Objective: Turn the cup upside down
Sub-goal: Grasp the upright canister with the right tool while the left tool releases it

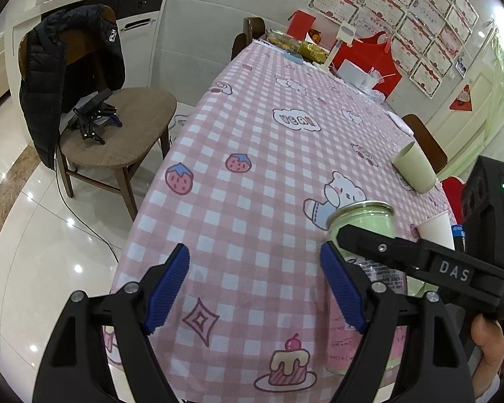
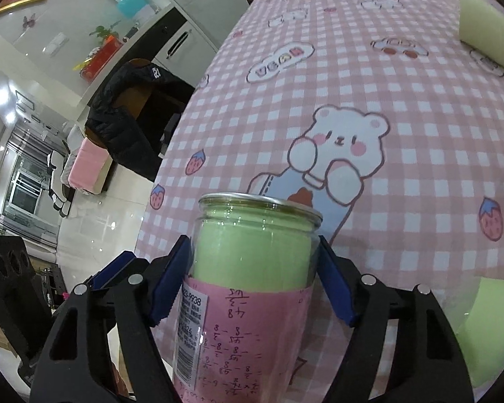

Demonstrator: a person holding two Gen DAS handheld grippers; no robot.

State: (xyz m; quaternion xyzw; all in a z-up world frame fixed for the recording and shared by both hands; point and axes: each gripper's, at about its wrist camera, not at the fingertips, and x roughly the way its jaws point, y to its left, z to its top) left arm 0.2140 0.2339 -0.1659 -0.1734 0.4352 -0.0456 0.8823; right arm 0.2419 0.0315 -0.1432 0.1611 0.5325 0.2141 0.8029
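A clear can-shaped cup (image 2: pixel 252 268) with green contents, a metal rim and a pink label is held between the blue pads of my right gripper (image 2: pixel 252 282). Its rim end points away from the camera, over the pink checked tablecloth (image 2: pixel 403 100). In the left wrist view the same cup (image 1: pixel 363 221) shows at the right, with the right gripper's black finger (image 1: pixel 420 258) across it. My left gripper (image 1: pixel 255 285) is open and empty over the table's near edge, just left of the cup.
A pale green cup (image 1: pixel 415 168) lies on its side at the table's right, and a white paper cup (image 1: pixel 438 231) stands near it. Food and boxes (image 1: pixel 305 50) crowd the far end. A chair with a black jacket (image 1: pixel 70 77) stands left of the table.
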